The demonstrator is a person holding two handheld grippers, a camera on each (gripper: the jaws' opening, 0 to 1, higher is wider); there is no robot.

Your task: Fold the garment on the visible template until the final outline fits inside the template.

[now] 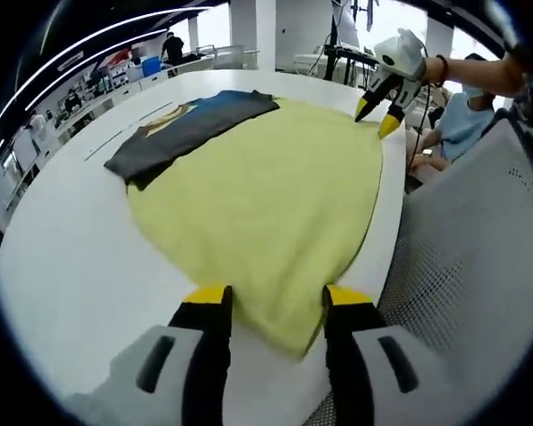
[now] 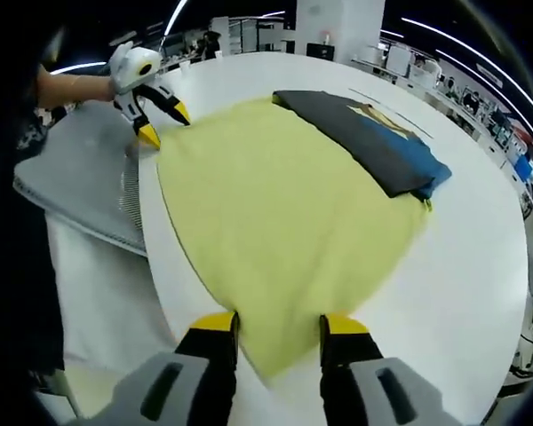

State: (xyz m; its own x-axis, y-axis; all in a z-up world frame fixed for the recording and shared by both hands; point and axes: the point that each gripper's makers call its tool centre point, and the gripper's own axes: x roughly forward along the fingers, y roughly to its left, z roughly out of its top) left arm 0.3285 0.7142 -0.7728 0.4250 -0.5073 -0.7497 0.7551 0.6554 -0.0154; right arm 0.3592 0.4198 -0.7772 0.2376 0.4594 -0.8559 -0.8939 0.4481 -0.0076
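Two tongs set at opposite ends of the yellow garment point(image 1: 266, 204), spread flat on the white surface point(image 1: 62, 257). Left tongs point(image 1: 275, 300) apart, straddling one corner at the near edge; right tongs point(image 2: 278, 321) likewise apart astride the other corner. Long axis running tongs to tongs, along the surface edge. Dark folded shirt point(image 1: 191, 127) lying on the garment's far side. Probably a fold away from the edge next.

two low close views from opposite corners of one yellow garment point(image 1: 266, 204), facing each other
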